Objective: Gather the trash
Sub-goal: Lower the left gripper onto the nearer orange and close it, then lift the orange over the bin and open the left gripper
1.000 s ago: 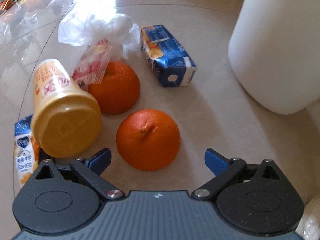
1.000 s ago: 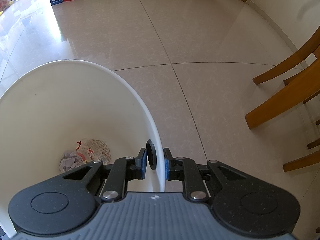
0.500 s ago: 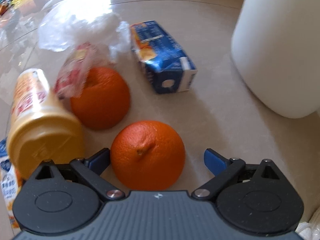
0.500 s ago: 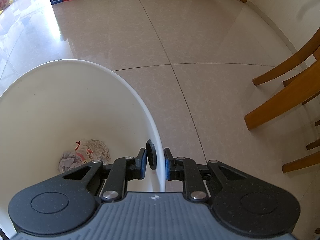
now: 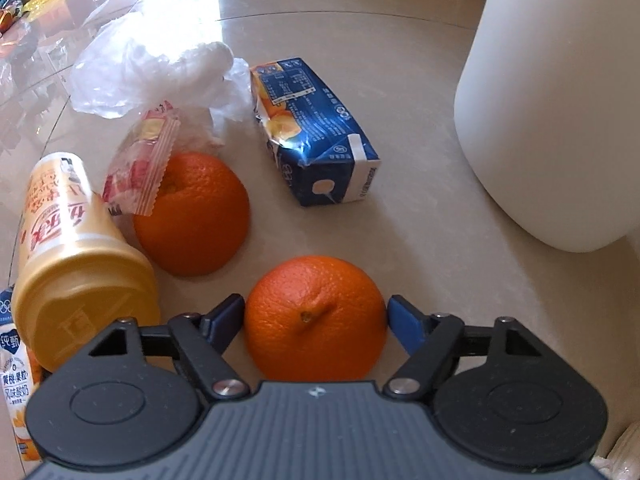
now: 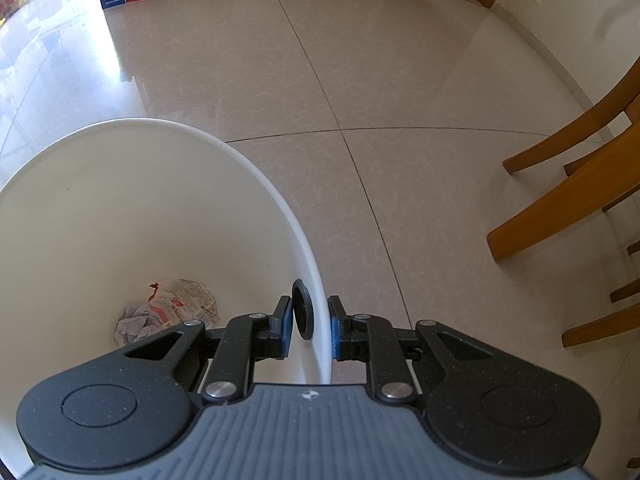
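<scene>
Change since earlier: left gripper [image 5: 316,316] now straddles the near orange [image 5: 314,316], which earlier lay ahead of its spread fingers; jaws have just been closing, and both blue pads now look to touch the peel, left and right.
Left grip: pinching the orange across its widest part, probably so the round fruit cannot roll out.
Right gripper [image 6: 308,328]: unchanged; fingers pressed onto the white bin [image 6: 160,208] wall at its rim, one inside, one outside, beside a black grommet [image 6: 303,312].
Purpose of right hold: likely steadies the bin and keeps its mouth ready for drops.
Bin contents: crumpled paper wrapper [image 6: 168,308] on the bottom.
Items still out, left view: second orange [image 5: 192,212] with a pink snack wrapper [image 5: 140,168] leaning on it; blue juice carton [image 5: 312,132] on its side; yellow drink bottle [image 5: 76,264] lying down; clear plastic bag [image 5: 152,76] behind.
Bin position: just right of the pile, an easy carry.
Stage, judged: grasp being made, lift not yet begun.
</scene>
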Action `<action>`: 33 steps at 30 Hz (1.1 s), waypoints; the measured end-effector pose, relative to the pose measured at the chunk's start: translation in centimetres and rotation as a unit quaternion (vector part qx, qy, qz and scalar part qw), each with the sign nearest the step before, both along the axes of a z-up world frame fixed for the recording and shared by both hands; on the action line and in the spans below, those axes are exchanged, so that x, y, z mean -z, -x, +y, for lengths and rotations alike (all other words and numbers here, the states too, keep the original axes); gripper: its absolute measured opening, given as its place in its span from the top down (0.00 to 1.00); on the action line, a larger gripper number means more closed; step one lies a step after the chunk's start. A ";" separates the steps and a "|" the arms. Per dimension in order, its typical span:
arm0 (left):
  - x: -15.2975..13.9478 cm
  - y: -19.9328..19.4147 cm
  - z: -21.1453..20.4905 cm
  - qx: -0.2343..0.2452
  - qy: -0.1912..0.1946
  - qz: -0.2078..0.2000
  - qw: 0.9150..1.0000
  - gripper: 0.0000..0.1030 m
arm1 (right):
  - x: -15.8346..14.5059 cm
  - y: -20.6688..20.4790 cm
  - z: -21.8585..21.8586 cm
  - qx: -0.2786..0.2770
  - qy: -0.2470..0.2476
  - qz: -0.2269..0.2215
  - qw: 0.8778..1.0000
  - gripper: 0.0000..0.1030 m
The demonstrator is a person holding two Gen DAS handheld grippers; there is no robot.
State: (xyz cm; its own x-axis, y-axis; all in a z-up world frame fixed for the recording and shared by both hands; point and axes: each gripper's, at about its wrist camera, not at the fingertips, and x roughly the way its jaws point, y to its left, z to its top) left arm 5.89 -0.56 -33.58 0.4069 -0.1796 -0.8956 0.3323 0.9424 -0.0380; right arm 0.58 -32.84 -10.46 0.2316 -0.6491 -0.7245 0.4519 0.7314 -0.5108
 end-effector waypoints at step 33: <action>-26.2 -4.0 -5.3 0.232 0.036 0.006 0.972 0.34 | -0.2 0.0 -0.1 0.004 -0.002 -0.003 1.000 0.79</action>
State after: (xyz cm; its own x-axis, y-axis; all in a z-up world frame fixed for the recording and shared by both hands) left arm 9.88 -5.84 -7.37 0.2562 -0.4030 -0.8786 0.7197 0.6863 -0.1050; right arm 0.54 -32.95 -10.27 0.2312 -0.6480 -0.7257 0.4606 0.7299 -0.5051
